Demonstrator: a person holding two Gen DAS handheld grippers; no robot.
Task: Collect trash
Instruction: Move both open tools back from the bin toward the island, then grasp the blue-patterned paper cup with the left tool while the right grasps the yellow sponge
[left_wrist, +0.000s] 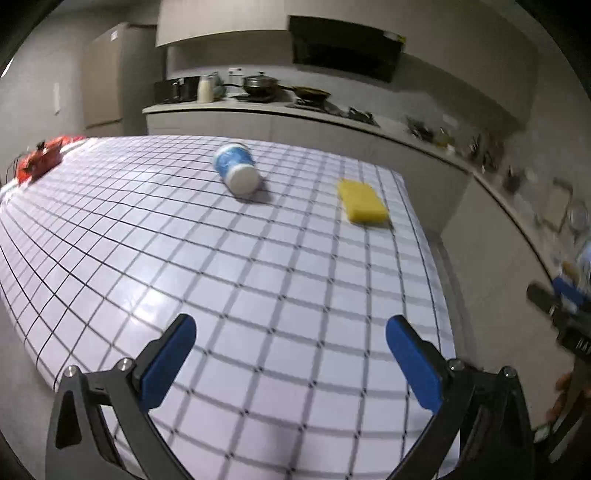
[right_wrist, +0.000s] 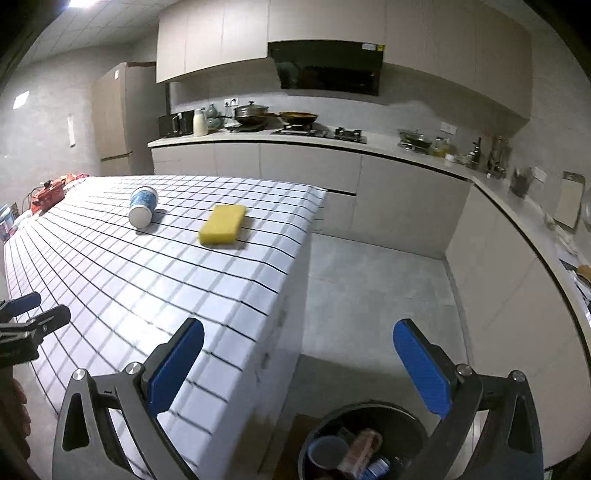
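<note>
A blue-and-white cup (left_wrist: 236, 168) lies on its side near the table's (left_wrist: 258, 295) far edge, white bottom facing the cameras. A yellow sponge (left_wrist: 364, 201) sits flat near the right edge. Both the left hand-held gripper (left_wrist: 291, 354) and the right hand-held gripper (right_wrist: 295, 363) hang spread apart, empty. A bin (right_wrist: 364, 441) holding trash stands on the floor under the right one.

A yellow sponge (right_wrist: 222, 224) lies flat on the grid-patterned tablecloth (right_wrist: 110, 266), near the table's far right edge. A red object (right_wrist: 48, 195), too blurred to identify, sits at the far left corner of the table. Behind the table, a counter (right_wrist: 369, 142) carries a lidded pot (right_wrist: 251, 112), a frying pan (right_wrist: 298, 117) on a gas hob (right_wrist: 319, 133), and a white jug (right_wrist: 200, 123), with a black range hood (right_wrist: 327, 68) mounted above and a tall refrigerator (right_wrist: 116, 118) at left.
</note>
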